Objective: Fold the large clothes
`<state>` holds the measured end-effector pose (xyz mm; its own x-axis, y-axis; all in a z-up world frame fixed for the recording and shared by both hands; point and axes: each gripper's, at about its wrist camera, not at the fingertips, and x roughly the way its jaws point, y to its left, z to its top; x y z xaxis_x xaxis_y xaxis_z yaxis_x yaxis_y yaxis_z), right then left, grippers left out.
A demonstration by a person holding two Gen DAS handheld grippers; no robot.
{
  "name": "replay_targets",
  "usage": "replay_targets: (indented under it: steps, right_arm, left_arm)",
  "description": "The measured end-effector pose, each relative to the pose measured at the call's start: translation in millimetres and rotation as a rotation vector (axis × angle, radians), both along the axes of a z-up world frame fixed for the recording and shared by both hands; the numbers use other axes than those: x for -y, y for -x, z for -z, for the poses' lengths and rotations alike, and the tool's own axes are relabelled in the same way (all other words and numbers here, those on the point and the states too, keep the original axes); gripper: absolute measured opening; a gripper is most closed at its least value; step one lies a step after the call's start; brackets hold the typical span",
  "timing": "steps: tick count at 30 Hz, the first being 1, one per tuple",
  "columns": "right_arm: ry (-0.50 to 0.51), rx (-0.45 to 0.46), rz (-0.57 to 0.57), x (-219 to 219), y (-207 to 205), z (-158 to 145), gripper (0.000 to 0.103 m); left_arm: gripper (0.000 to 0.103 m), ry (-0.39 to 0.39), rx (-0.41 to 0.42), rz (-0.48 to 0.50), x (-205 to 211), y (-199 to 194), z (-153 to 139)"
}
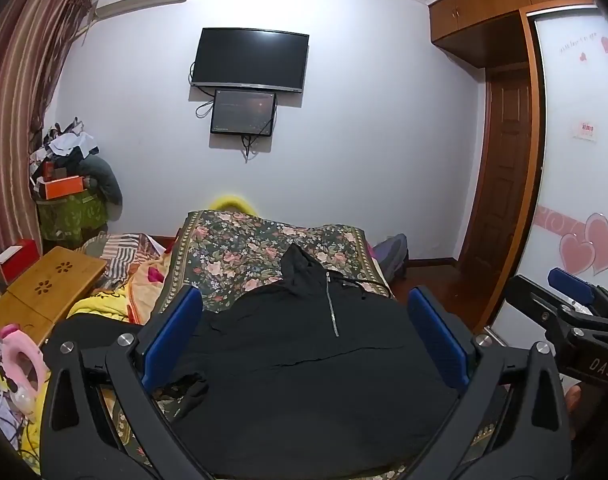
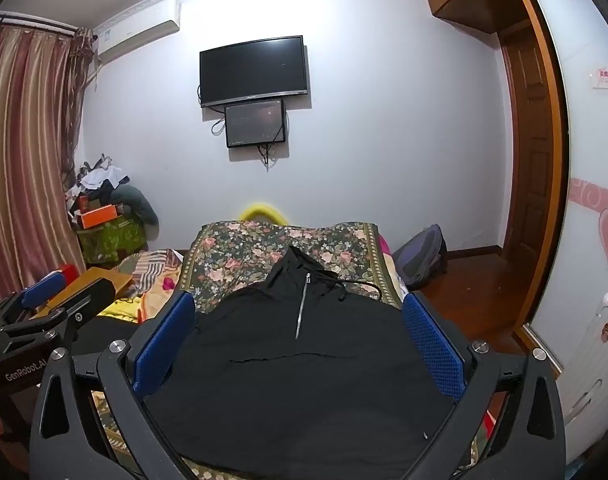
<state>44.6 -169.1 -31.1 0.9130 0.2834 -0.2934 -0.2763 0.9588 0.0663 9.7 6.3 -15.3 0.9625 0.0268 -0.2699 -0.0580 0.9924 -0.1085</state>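
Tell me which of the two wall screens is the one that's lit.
The smaller lower screen, hung just beneath the big television. It shows a faint reddish image, while the big television is plain black.

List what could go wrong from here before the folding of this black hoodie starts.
1. The drawstring trails loose to the right of the black hoodie; a fold may trap it or leave it hanging out.
2. The metal zipper runs down the chest, so a crease across it may sit bulky.
3. Both the left hand-held gripper and the right hand-held gripper are open above the cloth; a shallow pinch could slip.
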Motion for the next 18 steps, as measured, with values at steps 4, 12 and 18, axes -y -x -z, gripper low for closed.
replay_targets:
  steps: [4, 12, 18]
  right_arm:
    - [-0.001, -0.005, 0.001, 0.8, -1.4, 1.0, 0.103]
    - [-0.003, -0.022, 0.003, 1.8, -4.2, 5.4, 0.103]
    - [-0.008, -0.029, 0.004, 7.1, -5.6, 5.2, 0.103]
  left_arm:
    - [0.103, -0.006, -0.004, 0.000, 2.9, -0.9, 1.7]
    - [0.103, -0.006, -0.005, 0.000, 4.2, -1.6, 3.7]
    - [0.103, -0.002, -0.014, -0.001, 5.3, -2.6, 4.2]
